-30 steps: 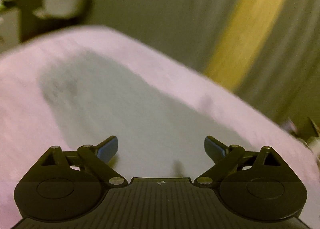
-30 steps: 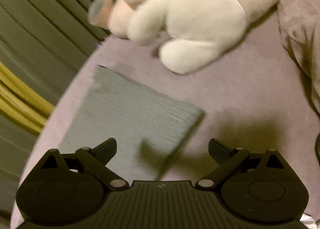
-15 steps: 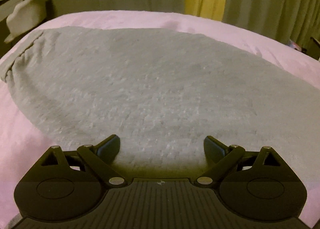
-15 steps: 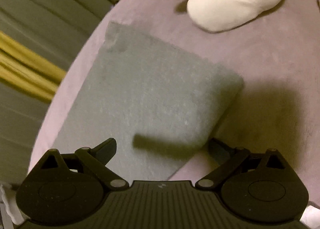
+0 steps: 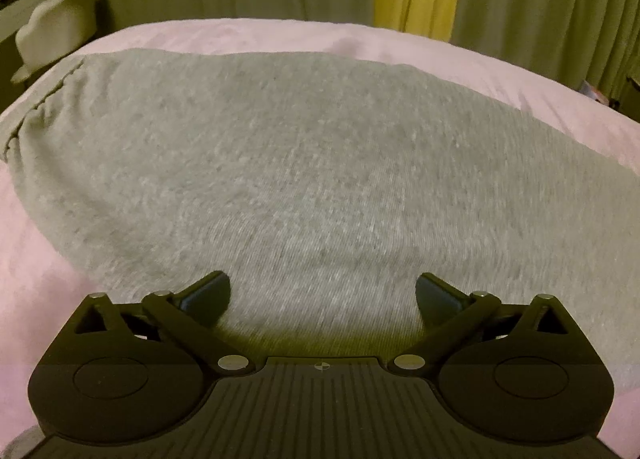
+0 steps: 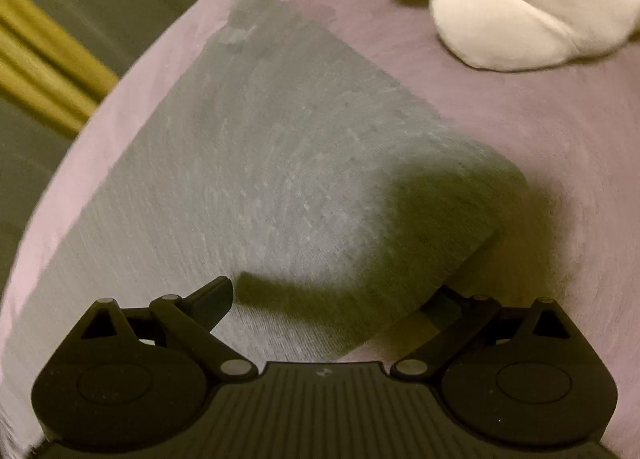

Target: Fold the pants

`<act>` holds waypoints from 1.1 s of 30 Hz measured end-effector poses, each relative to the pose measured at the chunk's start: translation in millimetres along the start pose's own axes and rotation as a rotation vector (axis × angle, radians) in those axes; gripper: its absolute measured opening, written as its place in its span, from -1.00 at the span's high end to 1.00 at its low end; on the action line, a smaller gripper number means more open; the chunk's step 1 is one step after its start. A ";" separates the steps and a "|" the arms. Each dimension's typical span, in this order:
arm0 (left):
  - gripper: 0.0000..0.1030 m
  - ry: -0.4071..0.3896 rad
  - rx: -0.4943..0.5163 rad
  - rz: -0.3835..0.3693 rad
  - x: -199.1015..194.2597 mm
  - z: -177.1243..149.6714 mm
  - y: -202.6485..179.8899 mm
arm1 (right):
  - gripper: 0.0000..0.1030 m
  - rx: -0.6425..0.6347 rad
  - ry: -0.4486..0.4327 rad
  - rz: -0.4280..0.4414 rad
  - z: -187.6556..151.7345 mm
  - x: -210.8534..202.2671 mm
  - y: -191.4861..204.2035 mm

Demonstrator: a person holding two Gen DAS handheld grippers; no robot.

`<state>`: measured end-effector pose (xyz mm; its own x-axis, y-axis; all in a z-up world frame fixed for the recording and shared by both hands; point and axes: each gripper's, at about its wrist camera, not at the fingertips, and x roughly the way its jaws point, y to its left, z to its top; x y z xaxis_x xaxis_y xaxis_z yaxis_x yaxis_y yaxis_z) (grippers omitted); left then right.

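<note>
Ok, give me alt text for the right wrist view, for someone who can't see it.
Grey pants lie flat on a pink bedspread, with the right gripper low over their near corner, jaws open and gripping nothing. A white plush toy lies on the bed beyond, and curtains hang at the left.

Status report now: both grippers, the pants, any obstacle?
Left gripper open, fingers just widened, nothing between. Right gripper open over the corner of the grey pants, lying flat on the bed. Plush toy apart, not blocking.
</note>
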<state>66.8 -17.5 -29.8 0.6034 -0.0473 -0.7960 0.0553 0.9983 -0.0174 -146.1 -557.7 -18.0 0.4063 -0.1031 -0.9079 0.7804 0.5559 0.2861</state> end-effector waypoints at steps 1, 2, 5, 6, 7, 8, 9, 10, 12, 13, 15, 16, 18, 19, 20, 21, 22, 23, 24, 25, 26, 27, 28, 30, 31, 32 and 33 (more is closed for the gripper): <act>-1.00 0.000 -0.001 0.000 0.2 0.3 -0.2 | -0.93 -0.016 0.007 -0.012 0.2 0.8 2.6; -1.00 0.000 -0.002 -0.001 0.5 0.5 -0.3 | -0.93 -0.025 0.011 -0.021 0.6 1.5 4.5; -1.00 -0.002 -0.009 -0.007 -0.4 0.1 0.7 | -0.93 -0.029 0.015 -0.031 2.7 -0.9 6.0; -1.00 -0.002 -0.012 -0.010 0.2 0.2 1.3 | -0.92 -0.013 0.010 -0.031 3.0 -3.6 5.8; -1.00 -0.002 -0.015 -0.012 1.3 0.4 1.8 | -0.92 0.017 -0.004 -0.033 3.4 -8.3 5.4; -1.00 -0.002 -0.016 -0.012 1.5 0.2 2.0 | -0.92 0.044 -0.022 -0.037 2.9 -11.0 8.0; -1.00 -0.001 -0.015 -0.011 1.8 0.5 1.8 | -0.92 0.068 -0.043 -0.052 2.7 -16.0 8.5; -1.00 -0.001 -0.015 -0.010 2.3 0.7 1.8 | -0.92 0.076 -0.084 -0.082 2.3 -23.8 12.3; -1.00 -0.002 -0.017 -0.010 1.6 0.6 2.1 | -0.92 0.044 -0.180 -0.109 1.2 -39.3 24.8; -1.00 -0.003 -0.018 -0.010 1.9 0.7 2.0 | -0.92 0.021 -0.248 -0.097 0.4 -47.9 35.2; -1.00 -0.004 -0.019 -0.008 2.3 0.7 1.8 | -0.92 -0.024 -0.374 0.012 -2.0 -57.9 54.9; -1.00 -0.005 -0.019 -0.008 1.8 0.5 1.7 | -0.92 -0.061 -0.414 0.080 -2.7 -57.3 66.7; -1.00 -0.006 -0.023 -0.010 1.7 0.5 2.0 | -0.92 -0.147 -0.379 0.161 3.3 -40.7 92.6; -1.00 -0.007 -0.023 -0.009 1.6 0.5 2.0 | -0.92 -0.184 -0.336 0.160 7.8 -26.2 107.3; -1.00 -0.008 -0.022 -0.009 1.4 0.5 2.1 | -0.92 -0.208 -0.300 0.151 11.3 -12.4 117.8; -1.00 -0.010 -0.021 -0.008 1.5 0.2 1.9 | -0.92 -0.223 -0.257 0.143 16.4 1.9 125.6; -1.00 -0.012 -0.020 -0.006 1.4 -0.1 1.6 | -0.92 -0.229 -0.221 0.141 21.4 13.6 128.3; -1.00 -0.013 -0.019 -0.004 1.6 -0.4 1.4 | -0.92 -0.227 -0.190 0.132 27.4 25.5 128.8; -1.00 -0.013 -0.018 -0.002 1.9 -0.3 1.3 | -0.92 -0.228 -0.174 0.110 34.4 35.4 127.8; -1.00 -0.013 -0.016 0.000 2.2 -0.1 0.9 | -0.92 -0.240 -0.167 0.087 43.0 43.6 125.8; -1.00 -0.013 -0.016 0.002 2.8 0.2 0.7 | -0.92 -0.253 -0.167 0.060 50.1 49.3 125.0; -1.00 -0.014 -0.017 0.003 3.2 0.3 0.8 | -0.91 -0.262 -0.185 0.022 59.5 51.8 119.7; -1.00 -0.014 -0.017 0.005 3.8 0.3 0.6 | -0.91 -0.259 -0.217 -0.032 69.2 52.1 113.3; -1.00 -0.014 -0.014 0.010 4.5 0.7 0.1 | -0.91 -0.191 -0.263 -0.150 86.6 46.6 96.3; -1.00 -0.015 -0.013 0.012 4.7 0.7 0.0 | -0.91 -0.149 -0.267 -0.154 91.7 41.9 94.0; -1.00 -0.016 -0.013 0.013 5.0 0.6 -0.1 | -0.91 -0.145 -0.281 -0.156 91.0 34.7 98.2; -1.00 -0.018 -0.012 0.015 5.5 0.7 -0.1 | -0.91 -0.193 -0.311 -0.181 84.8 27.4 107.7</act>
<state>70.6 -17.9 -33.7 0.6180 -0.0332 -0.7854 0.0366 0.9992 -0.0134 -10.5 -570.7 13.9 0.4182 -0.4417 -0.7938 0.7609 0.6476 0.0405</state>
